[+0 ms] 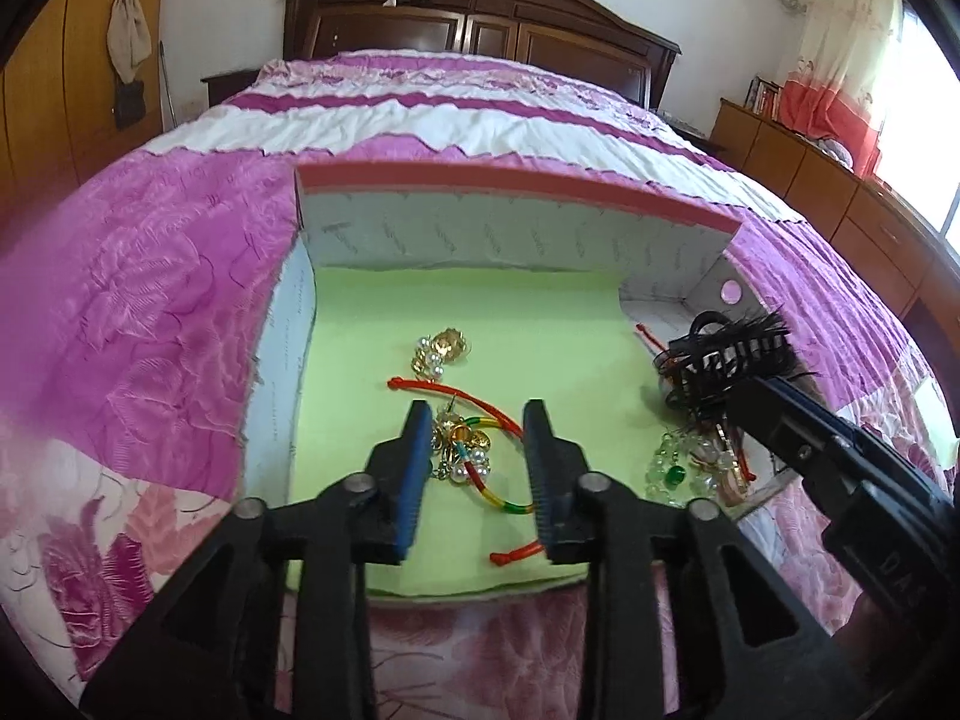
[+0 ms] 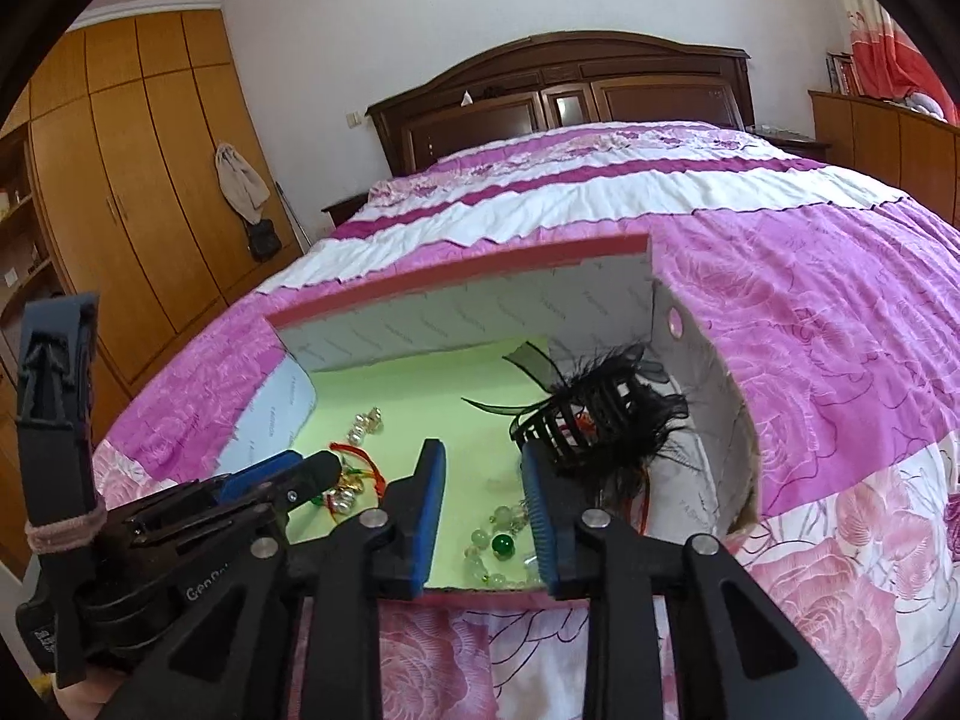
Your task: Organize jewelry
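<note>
Crosswise between left claw (image 1: 478, 441) fingers, striped bangle (image 1: 501, 483), ends left-right.

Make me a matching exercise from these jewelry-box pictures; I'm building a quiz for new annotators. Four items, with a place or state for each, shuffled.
Items:
1. gold-and-pearl cluster
2. black feathered hair clip
3. green bead bracelet
4. left gripper

Places or states:
A. at the box's right side, just beyond the right gripper
B. open
C. between the left gripper's fingers
D. between the right gripper's fingers

Pairs: 1-C, 2-A, 3-D, 4-B
</note>
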